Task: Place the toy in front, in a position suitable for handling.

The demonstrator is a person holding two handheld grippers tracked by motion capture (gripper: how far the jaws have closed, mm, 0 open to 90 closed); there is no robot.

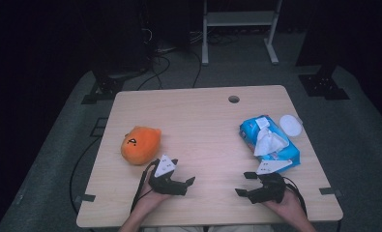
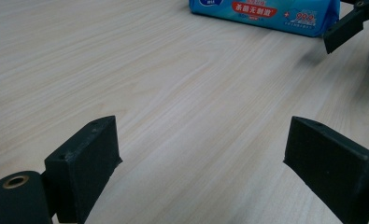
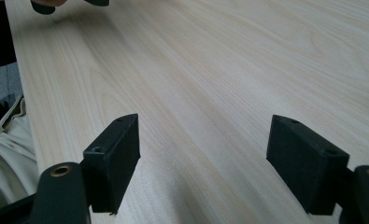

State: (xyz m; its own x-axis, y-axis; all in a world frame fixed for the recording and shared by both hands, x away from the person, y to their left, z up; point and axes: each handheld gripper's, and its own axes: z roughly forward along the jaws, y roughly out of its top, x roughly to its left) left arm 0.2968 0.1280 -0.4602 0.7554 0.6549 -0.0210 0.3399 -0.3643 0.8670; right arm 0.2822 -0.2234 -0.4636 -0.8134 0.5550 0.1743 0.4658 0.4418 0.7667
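Wipes pack [image 1: 271,140], tissue [image 1: 267,141] protruding

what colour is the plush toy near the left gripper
Orange, with a small dark mark: plush toy, best in the high view.

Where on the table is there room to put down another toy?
The widest bare patch is the middle of the table, between the orange plush and the blue wipes pack. The far edge near the round hole is bare too. It is crowded near the person, where the open left gripper and open right gripper rest.
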